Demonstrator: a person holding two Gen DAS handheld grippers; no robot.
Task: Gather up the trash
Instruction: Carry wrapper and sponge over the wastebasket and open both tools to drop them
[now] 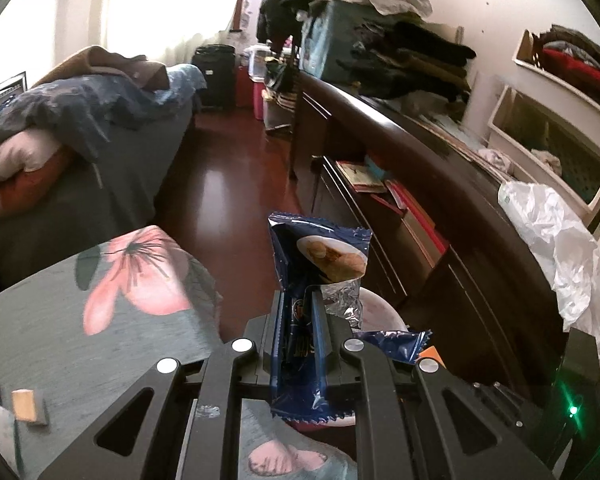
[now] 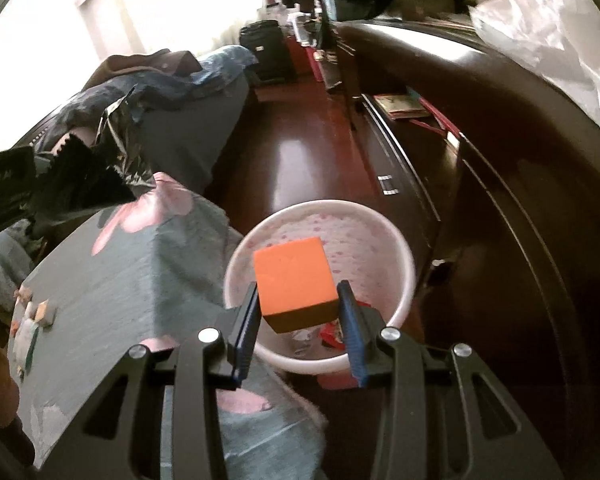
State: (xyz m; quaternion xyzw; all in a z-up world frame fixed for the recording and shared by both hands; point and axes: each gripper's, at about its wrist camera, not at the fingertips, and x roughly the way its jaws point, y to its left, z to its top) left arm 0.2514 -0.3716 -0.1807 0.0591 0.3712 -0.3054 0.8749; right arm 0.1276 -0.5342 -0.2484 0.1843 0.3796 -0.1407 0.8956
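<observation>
Left wrist view
- pose: left gripper [image 1: 300,300] tilts down-forward, over the edge of the flowered cloth [image 1: 112,300]
- wrapper: blue snack wrapper [image 1: 320,256], crinkly, food photo on the front, torn foil showing at its right side
- jaws: nearly together, pinching the wrapper's lower half; the top sticks up past the tips, the bottom hangs back toward the camera
- bin: only a sliver of the white bin [image 1: 380,312] shows, just right of the jaws

Right wrist view
- pose: right gripper [image 2: 298,296] also angled down, aimed into the white bin [image 2: 404,256]
- block: orange block [image 2: 294,276], bright top, darker near face
- jaws: part open, blue pads clamped on the block's two sides
- where: block sits right above the bin's mouth; some scraps lie at the bin's bottom, below the jaws
- extra: a dark crinkled wrapper [image 2: 84,184] far left of the jaws
</observation>
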